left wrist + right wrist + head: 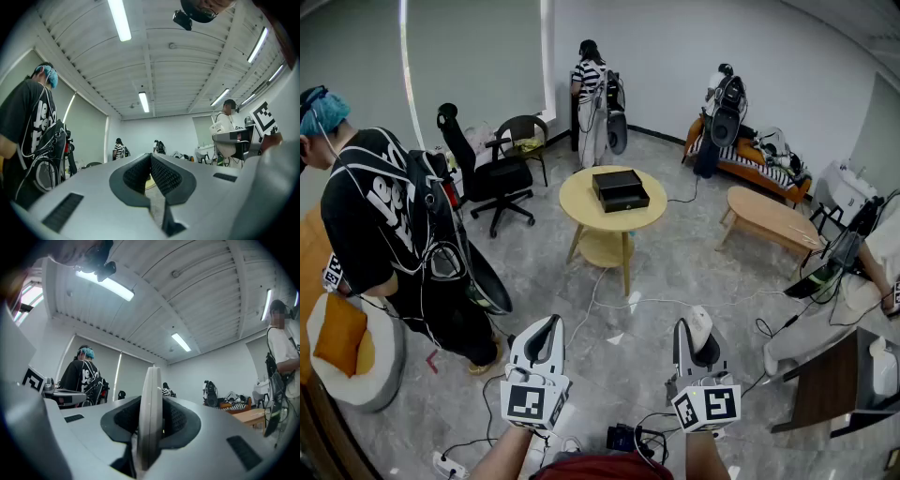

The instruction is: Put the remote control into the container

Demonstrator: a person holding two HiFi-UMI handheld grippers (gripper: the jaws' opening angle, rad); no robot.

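Note:
In the head view my right gripper is held low at the front, shut on a pale grey remote control that sticks up past its fingertips. The right gripper view shows the remote edge-on, pinched between the black pads. To its left, my left gripper is shut and holds nothing; in the left gripper view its pads meet at the tips. The container, a black box, sits on a round yellow table across the room, well ahead of both grippers.
A person in black stands close at the left, beside a black office chair. Cables trail over the grey floor between me and the table. A low wooden bench lies to the right, and a dark desk is nearer.

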